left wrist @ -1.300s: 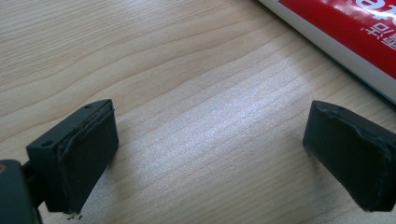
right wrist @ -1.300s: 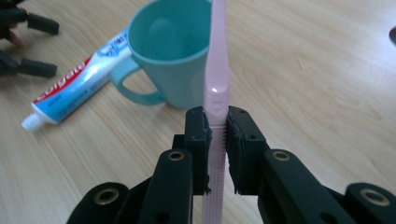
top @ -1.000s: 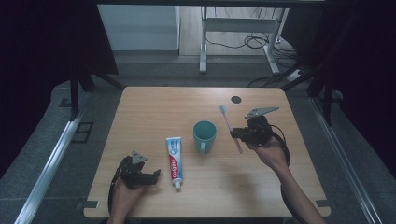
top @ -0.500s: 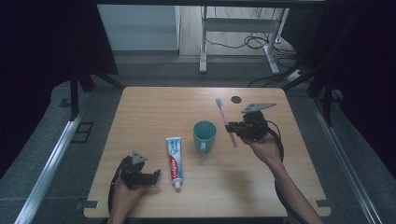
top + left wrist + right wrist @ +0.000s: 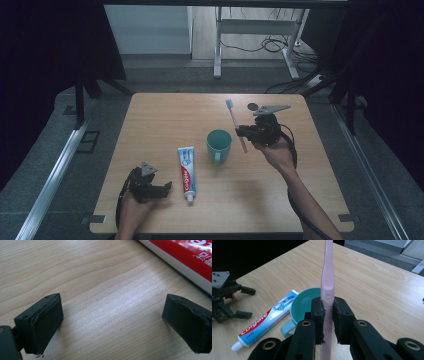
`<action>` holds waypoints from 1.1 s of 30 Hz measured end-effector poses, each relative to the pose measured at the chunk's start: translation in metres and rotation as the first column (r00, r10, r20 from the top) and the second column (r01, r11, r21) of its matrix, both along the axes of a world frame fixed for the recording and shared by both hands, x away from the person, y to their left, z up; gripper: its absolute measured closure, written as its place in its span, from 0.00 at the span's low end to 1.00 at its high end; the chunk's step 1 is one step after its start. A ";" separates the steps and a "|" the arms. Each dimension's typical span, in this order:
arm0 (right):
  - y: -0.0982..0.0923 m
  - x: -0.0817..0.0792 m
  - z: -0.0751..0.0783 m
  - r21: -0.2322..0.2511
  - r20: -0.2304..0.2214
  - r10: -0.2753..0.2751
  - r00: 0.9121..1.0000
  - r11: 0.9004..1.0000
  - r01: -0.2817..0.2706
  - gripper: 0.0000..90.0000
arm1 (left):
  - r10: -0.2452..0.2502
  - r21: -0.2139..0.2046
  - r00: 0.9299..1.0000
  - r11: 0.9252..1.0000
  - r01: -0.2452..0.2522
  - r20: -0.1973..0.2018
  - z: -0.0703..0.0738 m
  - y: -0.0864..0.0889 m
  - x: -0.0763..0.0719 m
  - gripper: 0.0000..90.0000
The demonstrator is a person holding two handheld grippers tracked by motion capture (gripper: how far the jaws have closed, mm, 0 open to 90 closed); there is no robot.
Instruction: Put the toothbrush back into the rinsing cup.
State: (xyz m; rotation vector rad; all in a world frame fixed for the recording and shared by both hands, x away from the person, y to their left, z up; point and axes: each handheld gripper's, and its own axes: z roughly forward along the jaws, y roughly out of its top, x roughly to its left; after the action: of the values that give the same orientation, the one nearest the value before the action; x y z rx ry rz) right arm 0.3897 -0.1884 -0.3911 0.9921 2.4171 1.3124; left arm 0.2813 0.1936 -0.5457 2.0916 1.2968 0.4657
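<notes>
Right tongs (image 5: 328,312) pinching pink toothbrush (image 5: 327,277), bristles (image 5: 229,104) visible overhead

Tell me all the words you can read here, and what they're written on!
"Colgate": white letters on the red part of the toothpaste tube.
Blue characters on the tube's white end: too small to read.
White characters on the tube's red band in the left gripper view: cut off, unreadable.
The toothbrush and mug show no words.

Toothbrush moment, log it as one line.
right gripper: shut on toothbrush | above cup | left gripper: open, idle beside toothpaste
</notes>
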 end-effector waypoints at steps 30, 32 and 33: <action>0.038 0.018 0.005 0.032 0.042 0.009 0.999 0.999 -0.010 0.87 | -0.003 0.000 1.000 1.000 0.003 -0.003 0.000 0.000 0.000 0.04; 0.040 0.019 0.005 0.035 0.042 0.007 0.999 0.999 -0.008 0.87 | -0.004 0.001 1.000 1.000 0.004 -0.005 0.000 0.000 0.000 0.04; 0.041 0.020 0.004 0.036 0.045 0.007 0.999 0.999 -0.009 0.87 | -0.005 0.001 1.000 1.000 0.005 -0.005 0.000 0.000 0.000 0.04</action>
State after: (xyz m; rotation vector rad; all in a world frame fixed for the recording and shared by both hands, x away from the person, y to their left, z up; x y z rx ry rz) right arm 0.4093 -0.1474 -0.3868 0.9520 2.3745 1.3709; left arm 0.2815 0.1937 -0.5454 2.0975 1.2945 0.4599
